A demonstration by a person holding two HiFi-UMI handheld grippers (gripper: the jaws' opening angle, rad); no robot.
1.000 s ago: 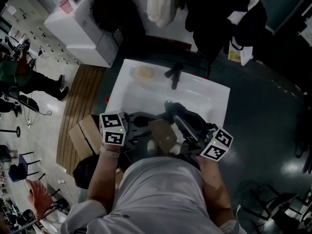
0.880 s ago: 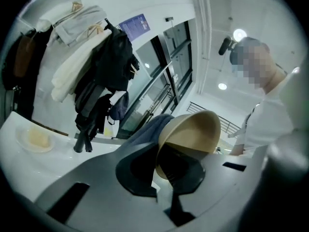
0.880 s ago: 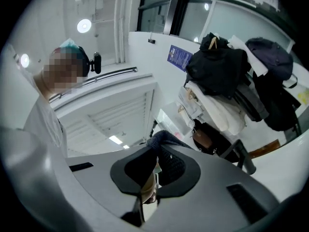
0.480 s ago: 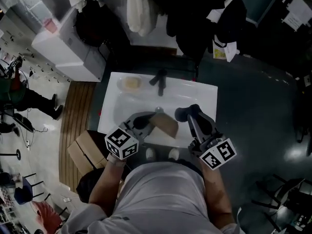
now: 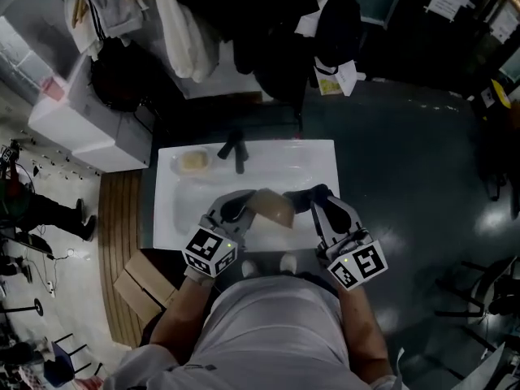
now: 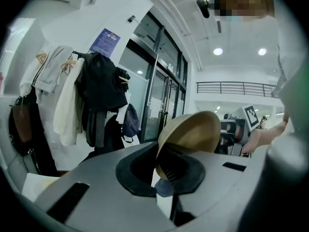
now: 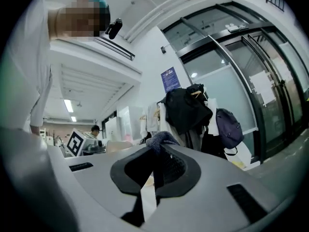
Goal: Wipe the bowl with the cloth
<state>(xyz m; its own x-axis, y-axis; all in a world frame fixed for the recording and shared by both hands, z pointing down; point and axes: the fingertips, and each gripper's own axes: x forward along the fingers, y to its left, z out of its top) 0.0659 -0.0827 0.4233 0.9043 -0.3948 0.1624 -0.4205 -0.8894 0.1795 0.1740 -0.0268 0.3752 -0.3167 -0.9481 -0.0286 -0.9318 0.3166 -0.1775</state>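
left gripper (image 6: 164, 170) clamped on the bowl (image 6: 193, 132) rim, steadying it just beside the right gripper (image 7: 155, 166), whose jaws pinch the cloth (image 7: 161, 140), presumably ready for wiping.

You've tipped the round tan bowl (image 5: 273, 207) up in your left gripper (image 5: 244, 205), and your right gripper (image 5: 313, 195) brought the dark blue cloth (image 7: 161, 140) down beside it.

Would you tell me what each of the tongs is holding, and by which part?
The left tongs grip the bowl by its rim; the right tongs pinch a bunched fold of the cloth.
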